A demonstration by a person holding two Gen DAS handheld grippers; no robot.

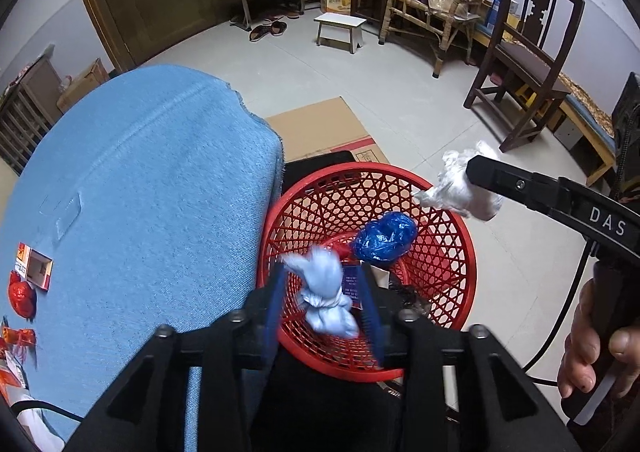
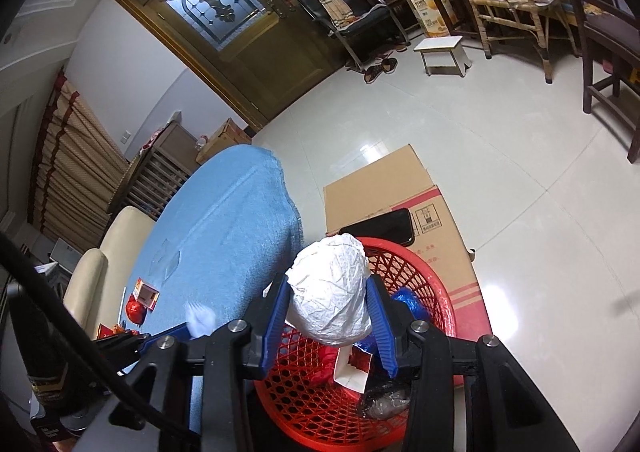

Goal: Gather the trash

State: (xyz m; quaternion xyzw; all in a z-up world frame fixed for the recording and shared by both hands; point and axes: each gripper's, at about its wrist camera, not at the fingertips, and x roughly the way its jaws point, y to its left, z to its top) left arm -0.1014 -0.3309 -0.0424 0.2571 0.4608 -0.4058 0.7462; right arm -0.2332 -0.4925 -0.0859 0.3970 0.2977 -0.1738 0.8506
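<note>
1. Your red basket [image 1: 448, 252] stands on the floor just right of the table [image 1: 140, 212] edge, where the blue cloth ends; flattened cardboard [image 2: 400, 188] lies beyond it, and bare floor stretches far and right toward the dark chair [image 1: 528, 64].
2. Your left gripper [image 1: 324, 292] hangs over the basket's near rim. Its fingers [image 1: 276, 304] stand apart, with the pale blue wad [image 1: 326, 292] blurred between them and clear of both pads; its long axis runs near to far, along the fingers.
3. Your right gripper [image 2: 328, 308] sits above the basket's far right rim. Its fingers [image 2: 276, 312] flank the white crumpled wad [image 2: 332, 288]; you cannot tell from the frames whether the pads press it. The wad is egg-shaped, narrow end pointing away from you.
4. A blue bag ball [image 1: 386, 236] already lies inside the basket, with red scraps and a small carton.
5. More scraps remain on the table's near left, including a red wrapper [image 1: 22, 294] and a small box [image 1: 36, 266].
</note>
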